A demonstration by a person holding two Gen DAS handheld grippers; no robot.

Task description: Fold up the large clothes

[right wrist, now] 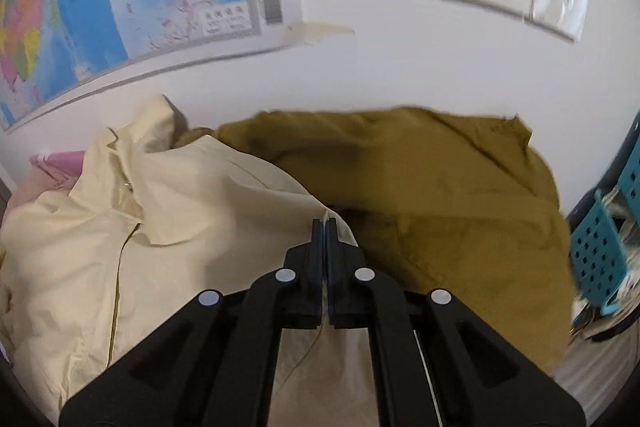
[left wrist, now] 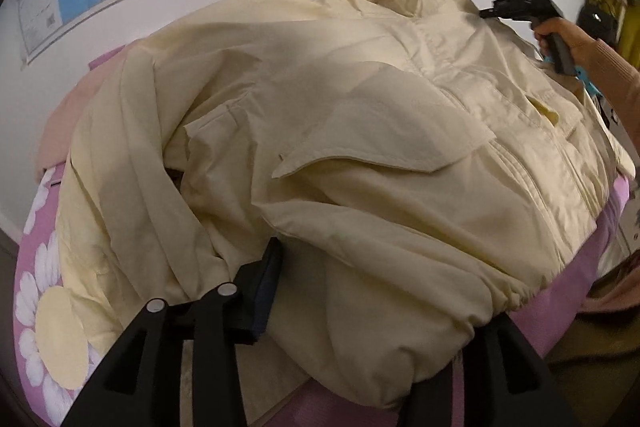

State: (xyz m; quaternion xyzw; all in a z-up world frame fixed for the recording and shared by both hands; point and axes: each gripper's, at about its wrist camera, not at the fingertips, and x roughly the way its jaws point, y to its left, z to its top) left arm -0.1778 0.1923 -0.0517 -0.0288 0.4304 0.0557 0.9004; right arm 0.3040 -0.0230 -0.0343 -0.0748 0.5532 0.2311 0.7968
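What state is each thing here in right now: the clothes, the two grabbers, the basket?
Cream jacket: spread out, rumpled, not yet folded, collar open.
Mustard garment: crumpled beside the jacket.
Right gripper: fingers shut on the jacket's edge.
Left gripper: fingers apart, jacket hem bunched between them.
Bedspread: mostly covered by the jacket.
Basket: upright; contents unclear.

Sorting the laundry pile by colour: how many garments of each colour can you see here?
Cream jacket: 1
Mustard-brown garment: 1
Pale pink garment, partly hidden under the jacket: 1
Total: 3
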